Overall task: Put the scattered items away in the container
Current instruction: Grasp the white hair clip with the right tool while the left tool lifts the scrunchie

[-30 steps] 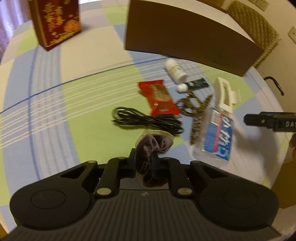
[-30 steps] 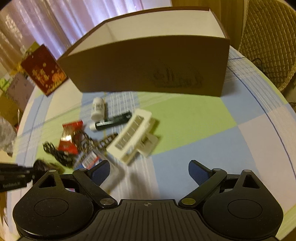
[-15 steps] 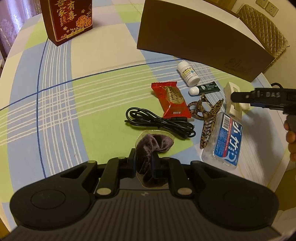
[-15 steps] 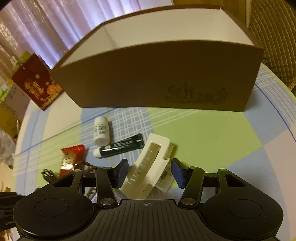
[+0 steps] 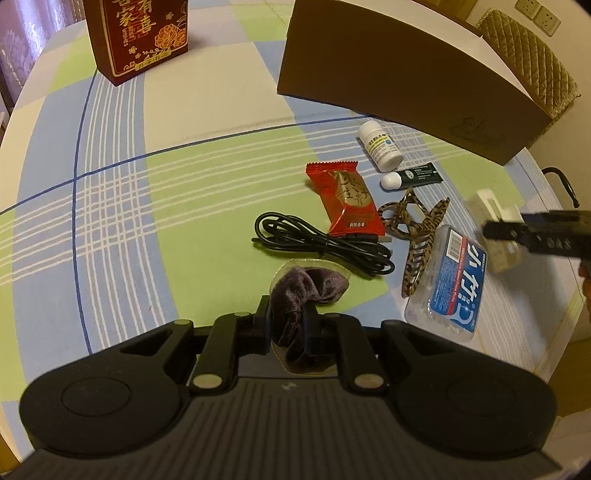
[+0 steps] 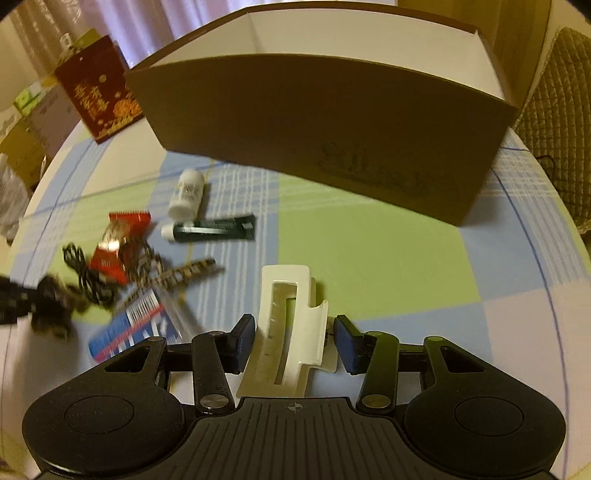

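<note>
Between the fingers of the left gripper (image 5: 287, 318): clenching on a purple scrunchie (image 5: 314, 284) in clear wrapping, holding it just above the checked tablecloth (image 5: 207, 173).

Between the fingers of the right gripper (image 6: 295, 332): grasping a white hair clip (image 6: 308, 332), holding it upright; left pad touching the clip, right pad pressing at its rear edge. Facing the open brown box (image 6: 295, 129), standing well ahead on the cloth.

Beyond the scrunchie: lying loose on the cloth, a coiled black cable (image 5: 321, 243), a red snack packet (image 5: 347, 203) touching the cable, a leopard-print hair claw (image 5: 421, 236) and a clear floss case (image 5: 454, 280) with a blue label. Nearer the box: lying side by side, a white bottle (image 5: 380, 146) and a dark green tube (image 5: 417, 175). Far left: standing upright, a red gift box (image 5: 136, 33).
</note>
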`<state>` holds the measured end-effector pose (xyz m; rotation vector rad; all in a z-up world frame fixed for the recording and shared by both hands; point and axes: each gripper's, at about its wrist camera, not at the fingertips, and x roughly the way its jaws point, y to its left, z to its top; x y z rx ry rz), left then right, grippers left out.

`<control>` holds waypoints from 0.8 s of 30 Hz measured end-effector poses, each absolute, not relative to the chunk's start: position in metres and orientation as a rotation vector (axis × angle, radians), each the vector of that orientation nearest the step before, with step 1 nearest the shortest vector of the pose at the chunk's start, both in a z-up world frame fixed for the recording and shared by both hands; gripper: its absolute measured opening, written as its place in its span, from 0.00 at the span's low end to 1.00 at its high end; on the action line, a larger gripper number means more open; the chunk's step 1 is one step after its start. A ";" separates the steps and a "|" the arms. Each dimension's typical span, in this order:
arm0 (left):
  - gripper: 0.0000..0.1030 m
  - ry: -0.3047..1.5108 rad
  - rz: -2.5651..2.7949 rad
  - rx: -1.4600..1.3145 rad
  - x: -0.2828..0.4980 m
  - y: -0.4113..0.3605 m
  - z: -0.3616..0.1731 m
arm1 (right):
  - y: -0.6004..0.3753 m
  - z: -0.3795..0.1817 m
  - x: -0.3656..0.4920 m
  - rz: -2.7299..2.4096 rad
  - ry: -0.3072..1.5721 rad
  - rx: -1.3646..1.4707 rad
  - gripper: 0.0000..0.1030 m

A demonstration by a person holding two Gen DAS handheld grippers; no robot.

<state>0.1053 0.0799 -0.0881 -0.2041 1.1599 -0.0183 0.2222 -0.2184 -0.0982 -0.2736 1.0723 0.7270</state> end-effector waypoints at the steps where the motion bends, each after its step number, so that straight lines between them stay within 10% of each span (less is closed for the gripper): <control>1: 0.16 1.162 -0.018 -0.205 0.105 0.080 -0.088 | -0.223 -0.097 0.221 0.728 1.072 -0.280 0.48; 4: 0.19 1.171 -0.015 -0.197 0.104 0.078 -0.090 | -0.227 -0.094 0.219 0.713 1.072 -0.280 0.48; 7: 0.25 1.175 -0.012 -0.200 0.105 0.077 -0.092 | -0.227 -0.093 0.216 0.688 1.050 -0.283 0.80; 10: 0.27 1.168 -0.013 -0.192 0.106 0.074 -0.092 | -0.223 -0.093 0.214 0.681 1.038 -0.301 0.80; 12: 0.27 1.164 -0.014 -0.180 0.107 0.072 -0.092 | -0.223 -0.096 0.215 0.670 1.051 -0.301 0.77; 13: 0.26 1.163 -0.017 -0.175 0.106 0.071 -0.092 | -0.223 -0.098 0.214 0.669 1.058 -0.309 0.51; 24: 0.12 1.147 -0.013 -0.151 0.097 0.065 -0.081 | -0.232 -0.088 0.206 0.685 1.045 -0.311 0.42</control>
